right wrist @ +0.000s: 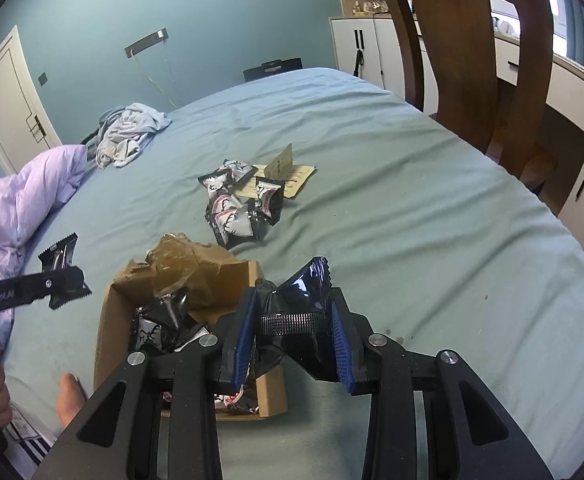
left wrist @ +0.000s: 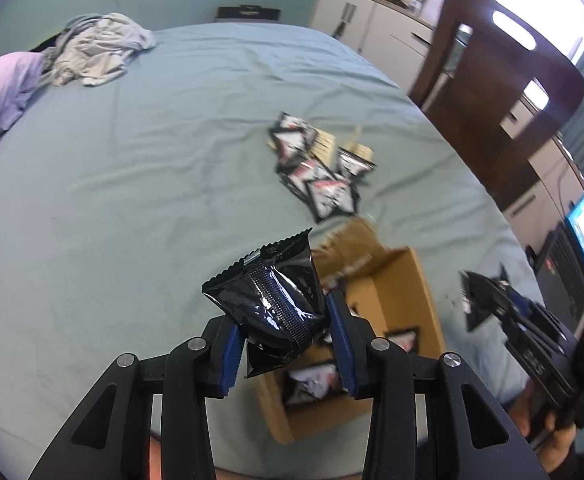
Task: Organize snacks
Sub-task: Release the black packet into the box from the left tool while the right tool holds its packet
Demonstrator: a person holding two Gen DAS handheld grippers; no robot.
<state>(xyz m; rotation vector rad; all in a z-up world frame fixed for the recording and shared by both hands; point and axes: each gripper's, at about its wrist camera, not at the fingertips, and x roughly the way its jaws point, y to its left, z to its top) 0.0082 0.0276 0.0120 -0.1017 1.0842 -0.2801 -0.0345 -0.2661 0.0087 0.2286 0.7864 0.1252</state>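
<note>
Low in both wrist views, the left gripper [left wrist: 286, 334] and right gripper [right wrist: 294, 330] each clench a black snack packet [left wrist: 278, 304] above the cardboard box [right wrist: 266, 402], seemingly part-filled, while a pile of packets [right wrist: 238, 204] waits mid-frame on the bed [right wrist: 412, 208].

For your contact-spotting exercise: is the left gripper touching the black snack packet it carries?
Touching. The left wrist view shows the black snack packet pinched between the left gripper blue pads, squeezed and lifted off the bed.

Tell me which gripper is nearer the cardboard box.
Right. The right gripper hangs over the cardboard box's near right corner; the left gripper is off its left side.
</note>
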